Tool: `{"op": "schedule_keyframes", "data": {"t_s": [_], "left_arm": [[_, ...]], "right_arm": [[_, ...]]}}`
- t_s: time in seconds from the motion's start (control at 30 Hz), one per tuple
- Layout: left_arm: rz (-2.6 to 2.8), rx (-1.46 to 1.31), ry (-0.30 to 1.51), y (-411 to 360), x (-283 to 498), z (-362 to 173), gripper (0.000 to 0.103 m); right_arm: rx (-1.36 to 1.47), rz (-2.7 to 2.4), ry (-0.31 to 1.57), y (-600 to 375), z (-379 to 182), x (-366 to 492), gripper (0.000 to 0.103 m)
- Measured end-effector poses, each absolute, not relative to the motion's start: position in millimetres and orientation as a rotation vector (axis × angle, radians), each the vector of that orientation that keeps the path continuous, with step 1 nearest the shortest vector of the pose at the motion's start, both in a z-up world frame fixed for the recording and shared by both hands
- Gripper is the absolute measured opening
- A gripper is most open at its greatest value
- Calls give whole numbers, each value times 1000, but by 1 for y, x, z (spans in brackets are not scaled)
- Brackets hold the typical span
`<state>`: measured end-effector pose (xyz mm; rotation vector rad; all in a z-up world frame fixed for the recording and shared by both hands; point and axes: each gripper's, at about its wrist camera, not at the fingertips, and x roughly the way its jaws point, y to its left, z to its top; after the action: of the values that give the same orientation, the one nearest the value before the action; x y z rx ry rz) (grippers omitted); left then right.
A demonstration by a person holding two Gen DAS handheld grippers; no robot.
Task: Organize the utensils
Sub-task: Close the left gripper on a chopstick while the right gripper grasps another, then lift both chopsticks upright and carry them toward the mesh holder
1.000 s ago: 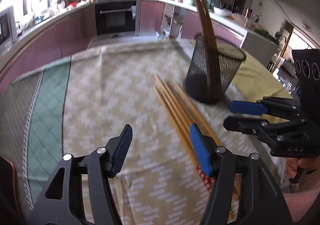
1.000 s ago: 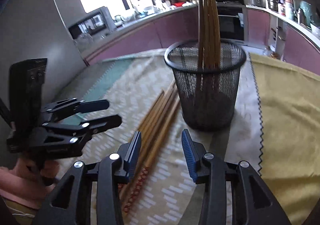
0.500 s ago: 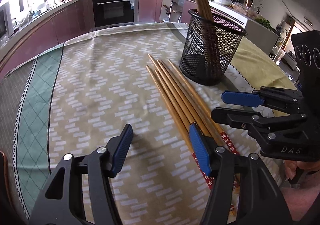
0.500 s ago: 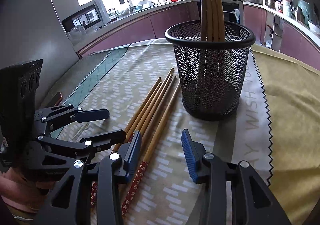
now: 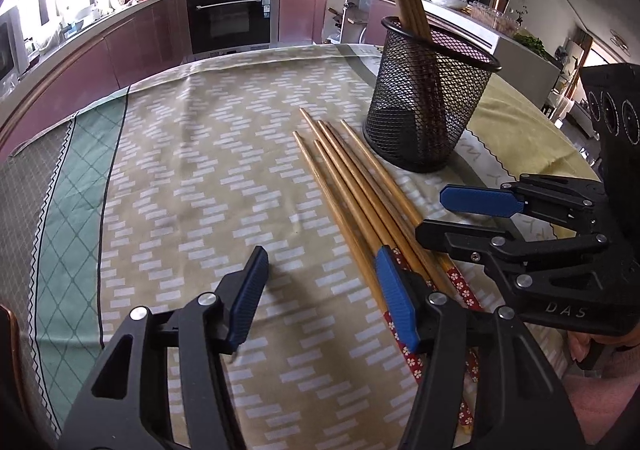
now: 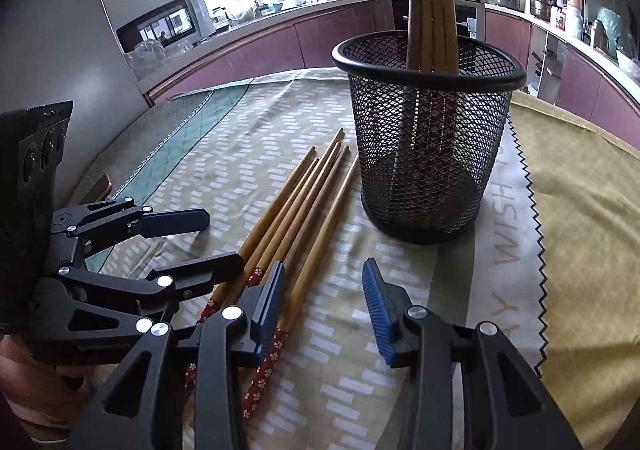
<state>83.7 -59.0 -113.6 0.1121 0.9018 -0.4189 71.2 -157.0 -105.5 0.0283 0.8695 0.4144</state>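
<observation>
While both my left claw (image 5: 320,286) and right claw (image 6: 324,304) hang wide open and empty, the loose chopsticks (image 5: 352,186) lie on the table between them, the mesh cup (image 6: 428,130) of upright chopsticks (image 6: 430,2) just beyond.

chopsticks (image 5: 352,186): smooth wood with a light sheen, handle ends wrapped in red flower print
cup (image 6: 428,138): black wire mesh, matt, with a smooth glossy rim
tablecloth (image 5: 192,170): woven cloth, matt, printed pattern
left claw (image 5: 320,302): matt black plastic arms, ribbed blue pads, shiny metal rivets
right claw (image 6: 324,310): same matt black plastic, ribbed blue pads
</observation>
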Motion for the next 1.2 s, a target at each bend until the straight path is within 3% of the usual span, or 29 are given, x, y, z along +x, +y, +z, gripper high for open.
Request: {"op": "schedule_keyframes", "data": {"t_s": [0.07,0.47,0.87,1.2], "left_arm": [[-406,117,899,-59,84,-114,47],[-387,124,904,-61,96,-113,42],[-371,67,917,-58,109,-113,11],[-366,20,924,-51,106,-113,8]], "right_arm": [[24,410,872,-156,-106,72,36],[-13,382,880,-146,-106,83,30],[22,365,886,-151,-107,90,9],[89,388,885,-165,-106,87,5]]}}
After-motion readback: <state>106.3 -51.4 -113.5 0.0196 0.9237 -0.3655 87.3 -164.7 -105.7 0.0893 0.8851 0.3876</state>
